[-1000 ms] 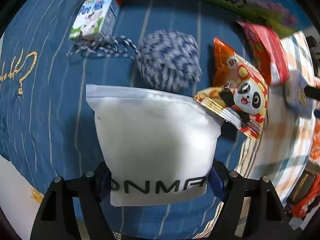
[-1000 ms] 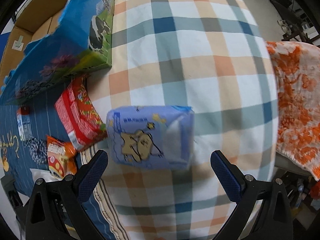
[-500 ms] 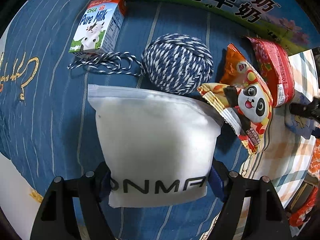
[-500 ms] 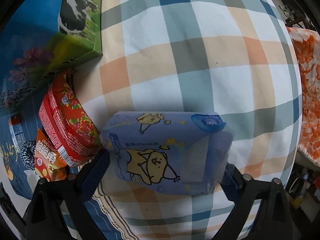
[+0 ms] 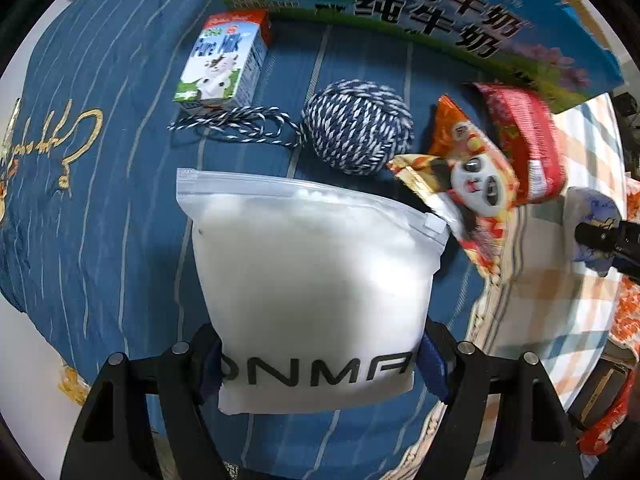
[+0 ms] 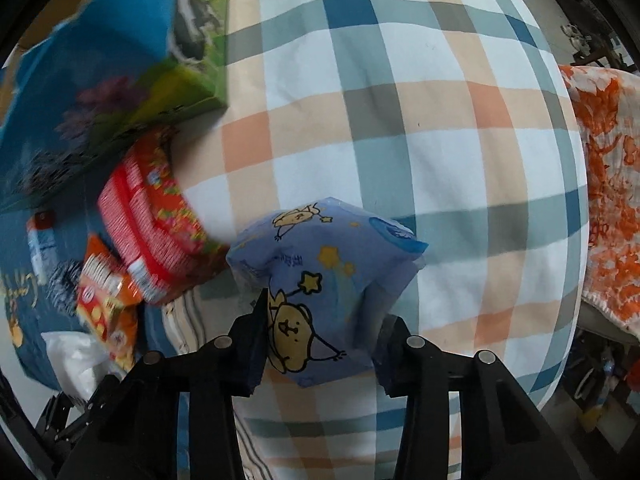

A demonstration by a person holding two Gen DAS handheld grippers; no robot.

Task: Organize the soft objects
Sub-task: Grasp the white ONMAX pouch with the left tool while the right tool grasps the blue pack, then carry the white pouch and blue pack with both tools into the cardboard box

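Left gripper [image 5: 318, 364] is clamped on the bottom edge of a white zip pouch [image 5: 312, 280] w/ black lettering; the pouch lies flat on the blue striped cloth [image 5: 100, 184], zip end pointing away. Just beyond it sits a blue-and-white yarn ball [image 5: 358, 126], loose strand trailing toward a small milk carton [image 5: 222, 66]. Right of the pouch's top corner, touching it, is an orange panda snack bag [image 5: 470, 180], then a red snack pack [image 5: 528, 140] beside it. Big milk box [image 5: 420, 4] runs along the far edge.

Right gripper [image 6: 322, 342] is squeezed tight on a blue tissue pack [image 6: 332, 280] w/ cartoon dog print, pack visibly pinched and bulging between the fingers, over the plaid cloth [image 6: 400, 112]. Whether it's lifted or resting on the cloth, can't tell. Orange floral cloth [image 6: 612, 200] at far right
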